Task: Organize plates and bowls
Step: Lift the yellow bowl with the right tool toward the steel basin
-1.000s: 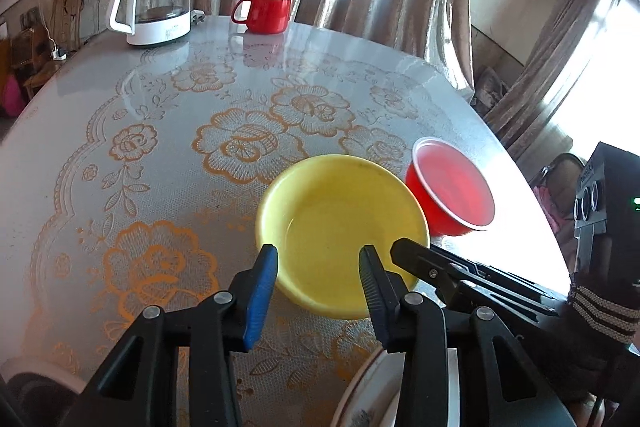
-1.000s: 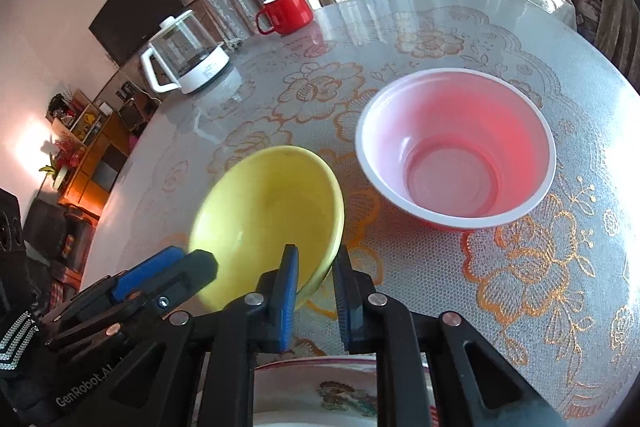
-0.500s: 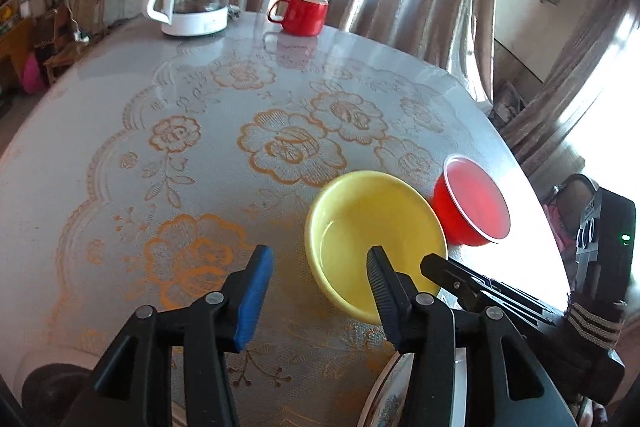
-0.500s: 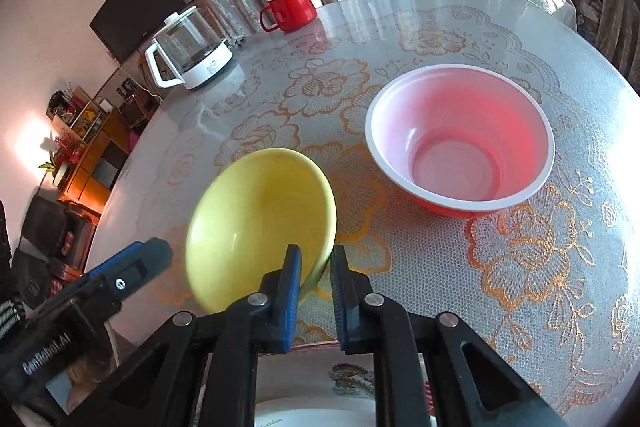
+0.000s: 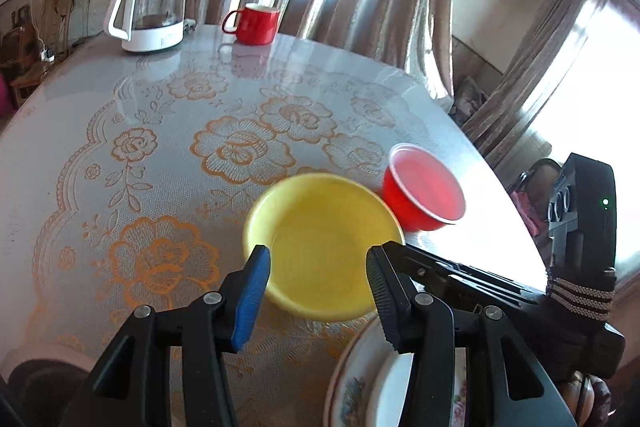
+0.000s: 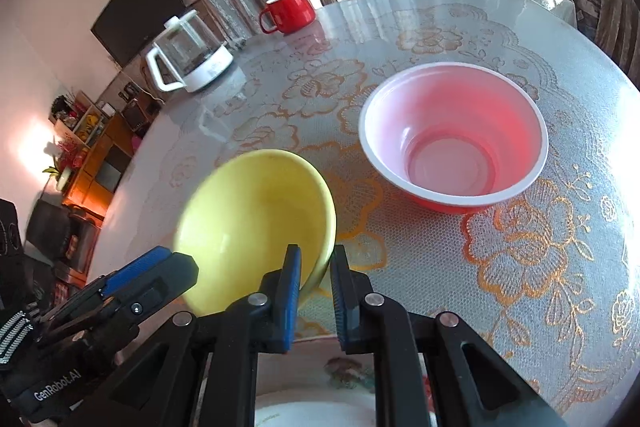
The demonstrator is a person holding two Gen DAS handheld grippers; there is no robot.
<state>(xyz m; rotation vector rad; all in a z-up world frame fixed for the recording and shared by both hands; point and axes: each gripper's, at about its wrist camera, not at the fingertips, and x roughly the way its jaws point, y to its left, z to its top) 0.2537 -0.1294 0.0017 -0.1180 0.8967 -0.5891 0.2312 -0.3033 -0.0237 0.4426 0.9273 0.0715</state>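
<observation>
My right gripper is shut on the near rim of a yellow bowl and holds it tilted above the table; the bowl also shows in the left wrist view. My left gripper is open and empty, just in front of the yellow bowl. A red bowl with a white rim stands on the table to the right, also in the left wrist view. A white floral plate lies under the grippers at the near edge, also in the right wrist view.
A glass kettle on a white base and a red mug stand at the far side of the round table with its lace cloth. Curtains hang behind. The table's edge runs close on the right.
The yellow bowl has risen and tilted in my right gripper. My left gripper has drawn back and higher, then come closer to the bowl again.
</observation>
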